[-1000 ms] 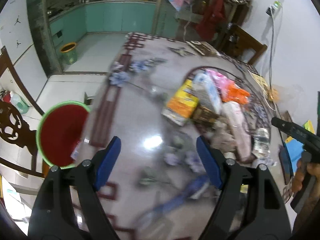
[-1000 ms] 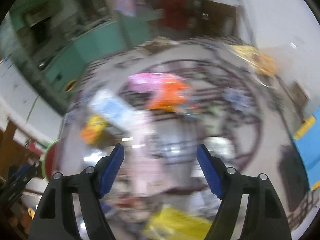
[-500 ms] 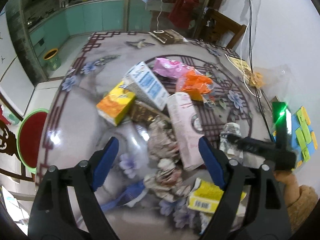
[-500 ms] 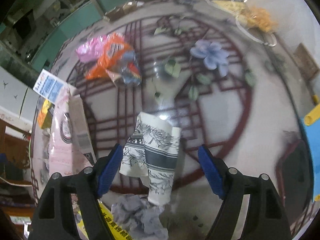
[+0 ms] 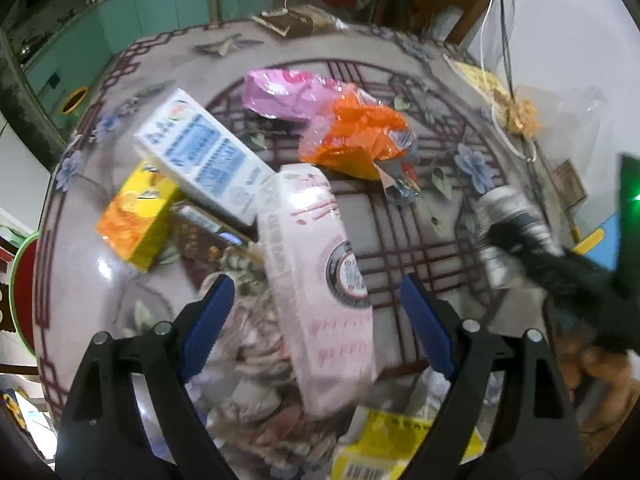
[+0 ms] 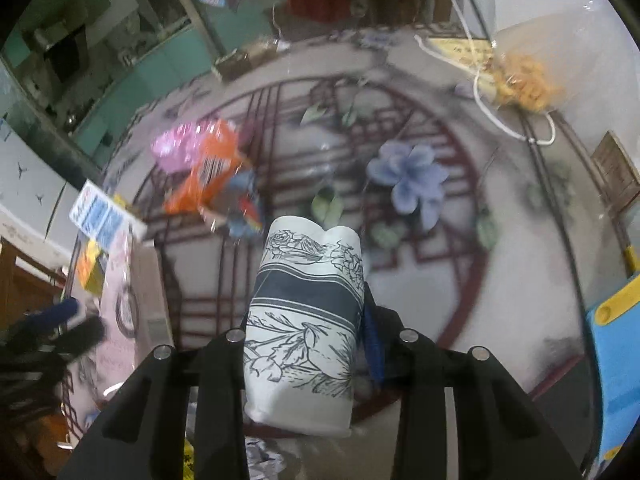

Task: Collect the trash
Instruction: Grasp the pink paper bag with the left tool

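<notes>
My right gripper (image 6: 306,332) is shut on a crushed white paper cup (image 6: 306,320) with a dark floral print; the cup also shows at the right of the left wrist view (image 5: 510,220). My left gripper (image 5: 316,320) is open above a long pink carton (image 5: 320,276) that lies between its fingers. Around it lie a white-and-blue carton (image 5: 204,156), a yellow-orange box (image 5: 138,216), an orange wrapper (image 5: 356,136), a pink wrapper (image 5: 288,92), crumpled paper (image 5: 256,360) and a yellow package (image 5: 396,440).
The round patterned table (image 6: 440,240) carries a white cord (image 6: 480,92) and a bag of yellow snacks (image 6: 520,76) at the far right. A red bin with a green rim (image 5: 22,292) stands off the table's left edge. A blue object (image 6: 616,352) lies at the right.
My right gripper has closed on the paper cup, which lay between its open fingers before. My left gripper has moved forward over the pink carton.
</notes>
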The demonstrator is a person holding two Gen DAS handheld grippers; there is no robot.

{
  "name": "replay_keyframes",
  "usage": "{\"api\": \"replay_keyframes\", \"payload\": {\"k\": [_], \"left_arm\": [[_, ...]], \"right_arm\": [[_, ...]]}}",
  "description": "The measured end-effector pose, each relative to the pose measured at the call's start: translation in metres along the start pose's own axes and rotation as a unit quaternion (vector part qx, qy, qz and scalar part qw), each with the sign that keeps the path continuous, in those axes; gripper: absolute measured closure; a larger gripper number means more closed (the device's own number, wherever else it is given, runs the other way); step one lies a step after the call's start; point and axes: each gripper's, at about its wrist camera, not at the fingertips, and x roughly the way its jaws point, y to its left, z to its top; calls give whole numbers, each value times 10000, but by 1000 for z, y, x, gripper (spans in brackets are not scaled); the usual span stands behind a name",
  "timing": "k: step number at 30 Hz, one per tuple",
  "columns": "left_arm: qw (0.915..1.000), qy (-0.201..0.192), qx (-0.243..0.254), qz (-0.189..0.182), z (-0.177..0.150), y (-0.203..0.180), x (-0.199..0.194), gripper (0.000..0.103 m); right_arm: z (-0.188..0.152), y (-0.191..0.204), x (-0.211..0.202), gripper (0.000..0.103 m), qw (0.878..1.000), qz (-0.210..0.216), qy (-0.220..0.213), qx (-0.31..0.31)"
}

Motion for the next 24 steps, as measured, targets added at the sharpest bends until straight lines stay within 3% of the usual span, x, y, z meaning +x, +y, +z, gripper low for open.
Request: {"api": "replay_keyframes", "payload": {"k": [4, 7, 11, 17, 24], "left_arm": [[9995, 268, -112, 83, 5, 0, 28, 22], [9987, 473, -169, 76, 5, 2, 43, 45], [9988, 400, -269, -19, 4, 7, 37, 48], [9991, -301, -258, -114, 9, 7, -18, 49], [9929, -1178, -137, 67, 4, 13, -93, 49]], "right_arm": [[4, -6, -4, 69, 10000, 6, -33, 71], [3, -6, -2, 69, 10000, 26, 13, 74], [3, -2, -3, 69, 10000, 47, -16, 59], [8, 15, -28, 69, 9993, 96, -332, -117], [14, 46, -73, 69, 9953, 230, -850, -414]]}}
